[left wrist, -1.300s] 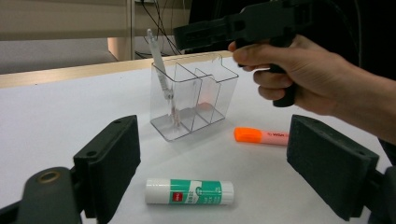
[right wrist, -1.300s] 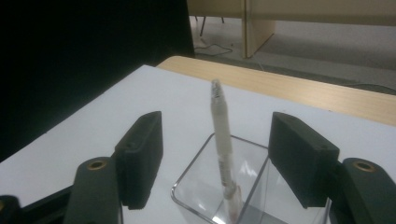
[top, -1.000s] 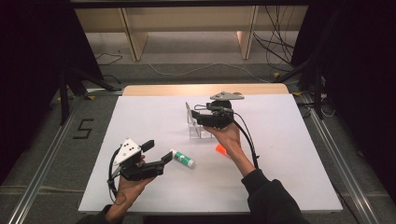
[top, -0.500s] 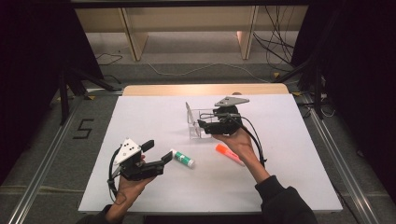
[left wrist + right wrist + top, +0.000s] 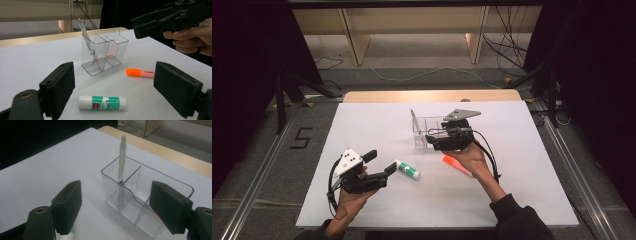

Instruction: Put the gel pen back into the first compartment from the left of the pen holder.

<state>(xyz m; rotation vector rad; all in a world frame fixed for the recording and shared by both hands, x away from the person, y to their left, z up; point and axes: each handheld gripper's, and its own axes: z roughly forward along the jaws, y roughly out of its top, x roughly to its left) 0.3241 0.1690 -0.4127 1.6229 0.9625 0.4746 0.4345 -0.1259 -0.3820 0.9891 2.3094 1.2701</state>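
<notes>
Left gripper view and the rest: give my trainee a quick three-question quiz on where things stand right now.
1. True or false: the glue stick already stands inside the clear organizer.
2. Which thing lies on the table just under the right gripper?
A. orange highlighter
B. scissors
C. eraser
3. What already stands in the organizer, and in which compartment?

Key
1. False: it lies flat on the table, in front of the open jaws of the left gripper.
2. A.
3. A pen, leaning in an end compartment; the other compartments look empty.
</notes>
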